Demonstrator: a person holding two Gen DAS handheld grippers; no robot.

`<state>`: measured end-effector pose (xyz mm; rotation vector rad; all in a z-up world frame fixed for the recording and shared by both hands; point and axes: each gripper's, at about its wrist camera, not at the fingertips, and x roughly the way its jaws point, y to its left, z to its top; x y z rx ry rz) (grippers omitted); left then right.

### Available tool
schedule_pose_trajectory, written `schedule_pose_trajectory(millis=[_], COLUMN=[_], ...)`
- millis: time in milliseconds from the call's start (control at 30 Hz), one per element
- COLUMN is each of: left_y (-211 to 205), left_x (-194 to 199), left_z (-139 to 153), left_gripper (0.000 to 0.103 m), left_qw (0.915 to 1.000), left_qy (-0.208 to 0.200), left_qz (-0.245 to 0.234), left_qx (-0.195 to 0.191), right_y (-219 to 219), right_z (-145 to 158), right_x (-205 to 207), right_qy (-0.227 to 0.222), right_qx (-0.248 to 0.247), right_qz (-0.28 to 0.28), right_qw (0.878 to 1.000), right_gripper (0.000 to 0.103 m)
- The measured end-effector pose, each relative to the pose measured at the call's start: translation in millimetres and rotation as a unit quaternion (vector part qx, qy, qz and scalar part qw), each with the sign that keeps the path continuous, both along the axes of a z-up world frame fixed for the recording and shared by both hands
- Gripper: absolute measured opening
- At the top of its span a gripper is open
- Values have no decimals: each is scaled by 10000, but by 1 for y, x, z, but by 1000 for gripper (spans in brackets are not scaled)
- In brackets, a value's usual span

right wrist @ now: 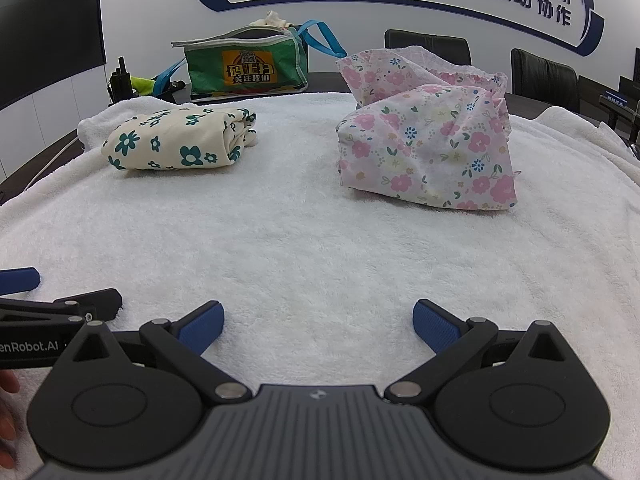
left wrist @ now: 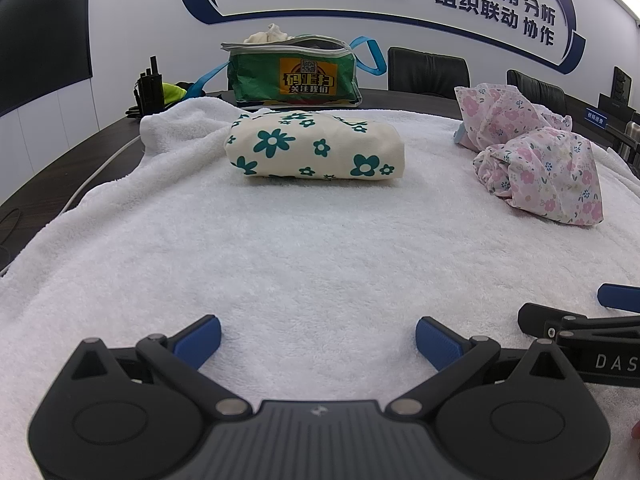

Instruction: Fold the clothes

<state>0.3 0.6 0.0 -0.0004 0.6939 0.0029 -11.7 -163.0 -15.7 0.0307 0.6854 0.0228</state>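
Both grippers sit low over the white towel (left wrist: 320, 248), side by side. On the left gripper (left wrist: 318, 338) the blue fingers are wide apart and hold nothing. On the right gripper (right wrist: 316, 326) they are wide apart and empty too. Far off on the left lies the green-flower cloth (left wrist: 316, 148), already folded into a neat block. Well apart from it, on the right, sits the pink cloth (right wrist: 428, 148) in a crumpled heap. That one looks like the next job. Both grippers would need to reach for it, pinch its edges and spread it flat first.
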Motion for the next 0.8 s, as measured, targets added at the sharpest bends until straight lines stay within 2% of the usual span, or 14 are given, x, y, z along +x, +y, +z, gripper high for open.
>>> schedule_pose_trajectory(millis=[800], left_y=[0], left_x=[0], left_z=[0], left_gripper=[103], left_qw=[10000], left_qy=[-7], left_qz=[6], left_qx=[-8], right_y=[1], right_z=[-1], right_x=[1], right_qy=[15], right_qx=[-38], right_qz=[-13], right_qw=[10000], right_gripper=[102])
